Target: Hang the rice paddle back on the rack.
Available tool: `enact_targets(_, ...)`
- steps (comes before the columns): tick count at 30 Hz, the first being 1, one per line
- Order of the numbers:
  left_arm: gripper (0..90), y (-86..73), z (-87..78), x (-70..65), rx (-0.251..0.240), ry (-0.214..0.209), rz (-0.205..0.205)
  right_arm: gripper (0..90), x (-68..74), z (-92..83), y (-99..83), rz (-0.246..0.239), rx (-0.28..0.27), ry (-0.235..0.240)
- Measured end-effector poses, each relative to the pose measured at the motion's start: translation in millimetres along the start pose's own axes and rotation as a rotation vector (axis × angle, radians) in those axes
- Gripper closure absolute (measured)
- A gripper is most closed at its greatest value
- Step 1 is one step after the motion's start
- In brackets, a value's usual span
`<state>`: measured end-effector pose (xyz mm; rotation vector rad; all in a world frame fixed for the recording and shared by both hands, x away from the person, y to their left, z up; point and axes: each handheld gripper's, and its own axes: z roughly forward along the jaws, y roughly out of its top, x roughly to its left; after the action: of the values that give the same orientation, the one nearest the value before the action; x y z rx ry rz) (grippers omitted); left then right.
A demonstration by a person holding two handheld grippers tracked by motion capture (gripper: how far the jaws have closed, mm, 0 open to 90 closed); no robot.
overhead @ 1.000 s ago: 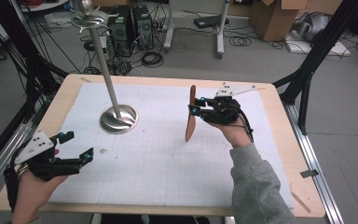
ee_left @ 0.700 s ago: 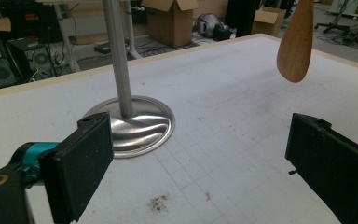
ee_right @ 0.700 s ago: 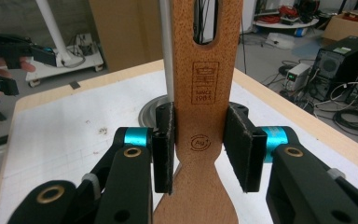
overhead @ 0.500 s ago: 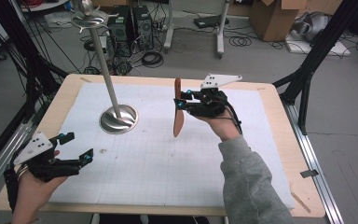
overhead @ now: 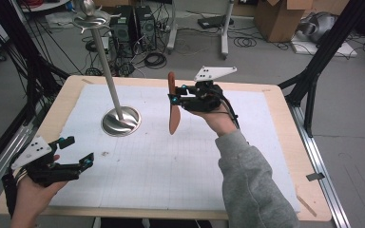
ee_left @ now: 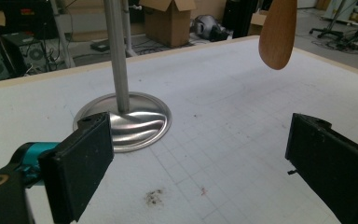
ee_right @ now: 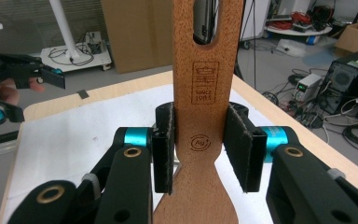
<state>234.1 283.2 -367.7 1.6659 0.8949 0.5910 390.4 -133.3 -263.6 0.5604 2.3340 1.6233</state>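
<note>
A wooden spatula (overhead: 173, 114) hangs upright above the white mat, blade down, with my right gripper (overhead: 172, 97) shut on its handle. In the right gripper view the two pads press both sides of the spatula's handle (ee_right: 204, 88), just below its hanging slot. A metal stand (overhead: 120, 120), made of a round base, a tall pole and hooks at the top, rises to the left of the spatula. My left gripper (overhead: 78, 151) stands open and holds nothing near the front left corner. From the left gripper view (ee_left: 203, 158), the stand's base (ee_left: 135, 121) lies ahead and the spatula's blade (ee_left: 277, 32) hangs at the upper right.
The white gridded mat (overhead: 171, 161) covers most of the wooden table (overhead: 285, 142). Black frame posts stand at both sides. Computers, cables and cardboard boxes sit on the floor beyond the far edge.
My right gripper has carried the spatula leftward and a little up, closer to the stand. The left gripper has stayed where it was.
</note>
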Motion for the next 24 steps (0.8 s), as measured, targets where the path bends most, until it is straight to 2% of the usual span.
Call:
enact_targets(8, 8.0, -5.1, -0.2, 1.3, 0.017, 0.007, -0.006, 64.8, 4.0, 8.8, 16.1, -0.017, -0.019, 0.000)
enact_targets(14, 8.0, -4.5, -1.5, -0.2, 0.010, 0.005, -0.005, 64.8, 6.6, 15.1, 31.1, -0.019, -0.031, 0.000)
enact_targets(19, 8.0, -5.1, -1.6, -0.9, 0.016, 0.008, -0.001, 64.7, 9.7, 21.5, 40.8, -0.032, -0.024, -0.004)
enact_targets(24, 8.0, -1.9, -2.5, -4.3, -0.003, -0.013, -0.003, 64.7, 10.8, 25.9, 47.5, -0.030, -0.032, -0.012)
